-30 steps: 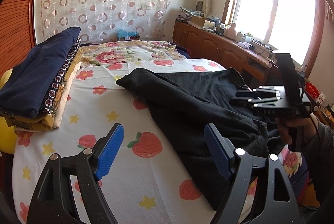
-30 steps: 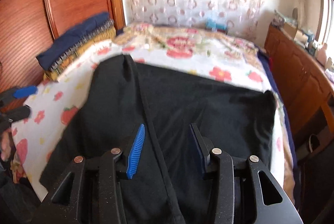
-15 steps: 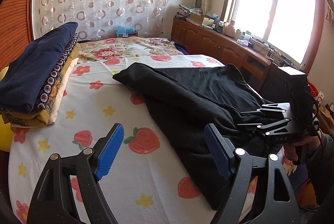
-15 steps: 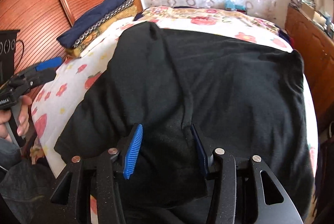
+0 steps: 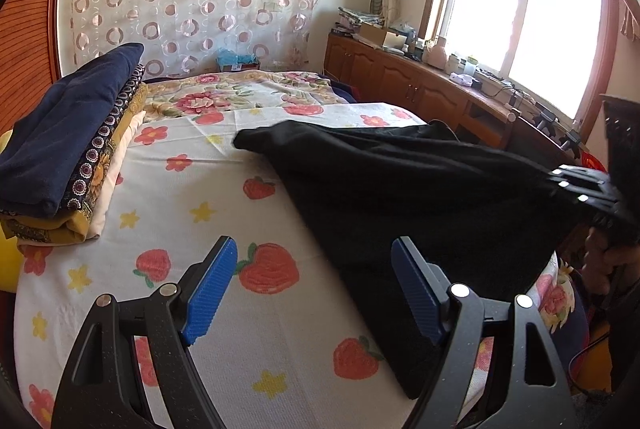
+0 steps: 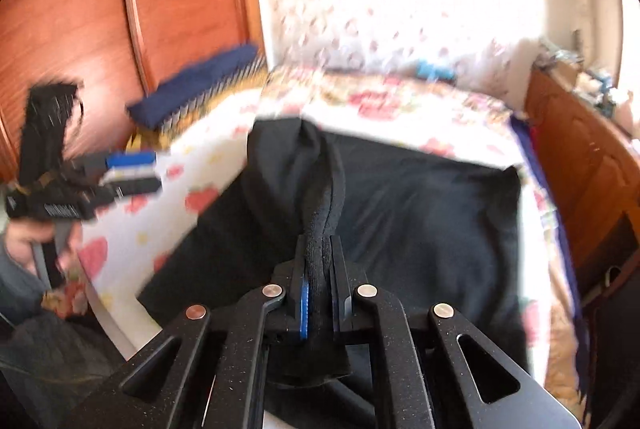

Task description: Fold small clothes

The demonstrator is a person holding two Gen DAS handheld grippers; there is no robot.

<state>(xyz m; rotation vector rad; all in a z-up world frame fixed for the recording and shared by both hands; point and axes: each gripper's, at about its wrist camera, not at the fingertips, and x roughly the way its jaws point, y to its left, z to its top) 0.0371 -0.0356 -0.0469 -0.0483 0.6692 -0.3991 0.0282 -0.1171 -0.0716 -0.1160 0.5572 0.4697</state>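
A black garment (image 5: 404, 189) lies spread on the bed's flower-and-strawberry sheet (image 5: 168, 213); it also shows in the right wrist view (image 6: 420, 213). My right gripper (image 6: 320, 293) is shut on a bunched fold of the black garment at its near edge and lifts it; it shows at the right of the left wrist view (image 5: 588, 193). My left gripper (image 5: 316, 289) is open and empty above the sheet, just left of the garment's near corner. It appears blurred at the left of the right wrist view (image 6: 132, 173).
A stack of folded blankets (image 5: 68, 149), navy on top, sits at the bed's left side. A wooden headboard (image 6: 100, 9) stands behind it. A low wooden cabinet (image 5: 420, 85) with clutter runs under the window on the right. A patterned curtain (image 5: 200, 5) hangs behind.
My right gripper has closed on the garment's near edge and pulled it up and back, stretching the cloth. My left gripper has stayed open in about the same place.
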